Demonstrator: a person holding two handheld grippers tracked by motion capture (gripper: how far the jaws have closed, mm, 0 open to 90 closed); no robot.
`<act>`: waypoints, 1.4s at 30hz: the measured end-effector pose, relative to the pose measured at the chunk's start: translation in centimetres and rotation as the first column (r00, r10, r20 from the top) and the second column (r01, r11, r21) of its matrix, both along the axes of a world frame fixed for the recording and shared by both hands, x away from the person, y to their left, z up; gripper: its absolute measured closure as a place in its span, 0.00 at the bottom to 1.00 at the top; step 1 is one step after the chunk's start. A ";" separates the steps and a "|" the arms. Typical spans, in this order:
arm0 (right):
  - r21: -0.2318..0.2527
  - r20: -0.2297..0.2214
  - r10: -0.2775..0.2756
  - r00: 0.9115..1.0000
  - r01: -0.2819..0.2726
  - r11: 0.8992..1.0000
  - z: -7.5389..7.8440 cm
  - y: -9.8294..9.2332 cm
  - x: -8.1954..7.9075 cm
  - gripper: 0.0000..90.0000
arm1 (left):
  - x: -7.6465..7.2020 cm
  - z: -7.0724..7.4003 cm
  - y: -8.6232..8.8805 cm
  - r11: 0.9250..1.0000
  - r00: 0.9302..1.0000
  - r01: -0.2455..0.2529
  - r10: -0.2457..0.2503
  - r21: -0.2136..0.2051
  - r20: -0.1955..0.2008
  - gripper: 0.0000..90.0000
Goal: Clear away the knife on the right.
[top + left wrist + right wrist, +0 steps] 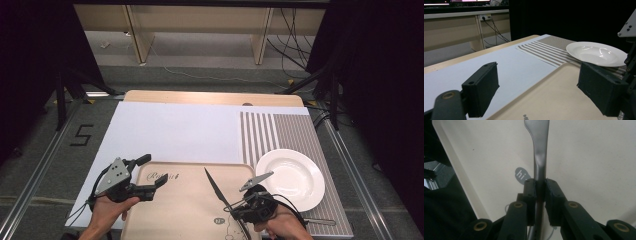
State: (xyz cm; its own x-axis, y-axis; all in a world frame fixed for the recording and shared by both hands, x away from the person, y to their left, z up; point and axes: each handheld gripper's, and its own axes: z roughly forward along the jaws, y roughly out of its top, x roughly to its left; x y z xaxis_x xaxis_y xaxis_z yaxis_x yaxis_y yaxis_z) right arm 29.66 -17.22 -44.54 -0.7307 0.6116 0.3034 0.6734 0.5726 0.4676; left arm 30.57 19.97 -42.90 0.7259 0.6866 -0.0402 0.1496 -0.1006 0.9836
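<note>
Right tongs (540, 192) around knife (539, 152), blade tip cut off

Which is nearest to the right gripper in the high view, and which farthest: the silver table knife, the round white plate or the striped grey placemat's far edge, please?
1. Silver table knife, clamped in the right gripper, over the tray.
2. Round white plate, just to its right.
3. Striped grey placemat's far edge, beyond the plate.

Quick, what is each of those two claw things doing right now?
Left gripper: fingers open, holding nothing, above the tray.
Right gripper: fingers closed on the knife handle.
</note>
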 end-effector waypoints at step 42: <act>-0.054 0.102 0.098 0.990 -0.093 0.994 -0.2 4.0 -0.7 0.71 | 0.1 -0.1 -0.1 1.000 1.000 0.003 -0.003 0.013 0.002 0.18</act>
State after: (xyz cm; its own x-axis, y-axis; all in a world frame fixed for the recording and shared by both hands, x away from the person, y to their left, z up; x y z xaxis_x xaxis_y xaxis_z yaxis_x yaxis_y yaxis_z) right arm 28.96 -13.23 -44.69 -0.8126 0.5494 0.1944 0.5636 0.6559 0.5022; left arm 30.66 19.85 -42.96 0.7283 0.6846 -0.0296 0.1472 -0.1141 0.9825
